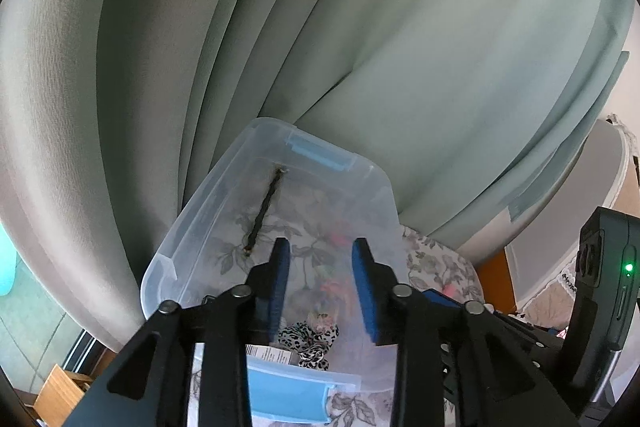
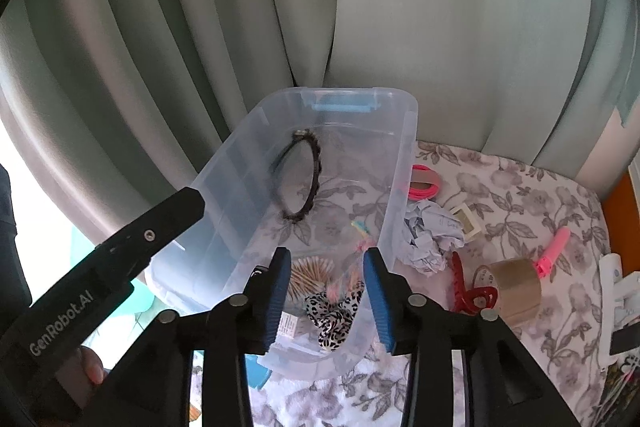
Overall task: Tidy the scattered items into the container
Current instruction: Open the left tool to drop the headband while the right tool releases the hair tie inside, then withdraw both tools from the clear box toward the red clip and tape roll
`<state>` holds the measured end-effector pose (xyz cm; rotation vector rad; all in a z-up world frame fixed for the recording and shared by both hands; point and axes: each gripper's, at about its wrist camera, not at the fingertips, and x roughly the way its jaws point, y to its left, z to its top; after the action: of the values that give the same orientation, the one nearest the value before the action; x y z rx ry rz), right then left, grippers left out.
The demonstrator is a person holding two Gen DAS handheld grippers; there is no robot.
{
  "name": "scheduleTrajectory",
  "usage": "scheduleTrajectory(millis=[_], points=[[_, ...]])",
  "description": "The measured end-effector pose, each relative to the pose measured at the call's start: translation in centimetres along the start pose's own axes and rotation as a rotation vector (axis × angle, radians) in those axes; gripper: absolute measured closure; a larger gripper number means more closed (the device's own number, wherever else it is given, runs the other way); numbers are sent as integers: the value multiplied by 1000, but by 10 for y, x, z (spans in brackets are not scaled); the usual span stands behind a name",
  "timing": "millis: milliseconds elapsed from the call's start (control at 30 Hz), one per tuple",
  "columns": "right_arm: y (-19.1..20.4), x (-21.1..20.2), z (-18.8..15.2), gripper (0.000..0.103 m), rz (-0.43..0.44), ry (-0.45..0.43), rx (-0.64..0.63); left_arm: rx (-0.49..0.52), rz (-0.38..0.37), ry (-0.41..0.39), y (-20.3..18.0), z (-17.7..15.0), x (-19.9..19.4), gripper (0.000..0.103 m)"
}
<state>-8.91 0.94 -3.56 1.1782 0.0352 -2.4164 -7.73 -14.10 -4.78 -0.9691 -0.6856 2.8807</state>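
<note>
A clear plastic container [image 2: 248,147] with blue latches stands on a floral cloth; it also shows in the left wrist view [image 1: 192,211]. Inside lie a dark headband [image 2: 308,179], a leopard scrunchie [image 2: 332,315], cotton swabs [image 2: 308,277] and small coloured bits. My right gripper [image 2: 326,263] is open and empty above the container's near end. My left gripper [image 1: 320,255] is open and empty over the container; its body [image 2: 120,251] shows at the left of the right wrist view. Outside, to the right, lie crumpled paper [image 2: 424,235], a pink coil [image 2: 424,183], a red claw clip [image 2: 464,287], a tape roll [image 2: 512,287] and a pink pen [image 2: 554,251].
Grey-green curtains [image 2: 360,7] hang close behind the container. The floral cloth [image 2: 520,195] covers the table to its right edge. A white object [image 2: 616,287] lies at the far right. A small cream frame [image 2: 466,221] sits by the paper.
</note>
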Motion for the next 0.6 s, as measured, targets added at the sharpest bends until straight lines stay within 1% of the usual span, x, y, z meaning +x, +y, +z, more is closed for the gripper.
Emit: scheduleTrajectory(millis=[133,200,267,333,400,500,600], points=[[-3,-3,-1,54,2,-1,11,-3,-1,-1,-3,-1,-2,47],[-5,-6,-2,52,4,-4,18,-2,1,1,-4,-1,-4,37],[-7,-9,-4,49,6,-7,25,3,5,3,-7,-2,-5,35],[-9,-12,-5,40,9,-12,30,8,10,7,-10,-3,-6,32],[-12,-16,-7,37,10,-22,33,13,15,8,-12,-4,-9,27],[-19,-22,-10,30,4,-43,42,22,20,10,-17,-5,-12,22],[-29,-28,-12,22,9,-51,62,28,22,12,-21,-6,-14,21]])
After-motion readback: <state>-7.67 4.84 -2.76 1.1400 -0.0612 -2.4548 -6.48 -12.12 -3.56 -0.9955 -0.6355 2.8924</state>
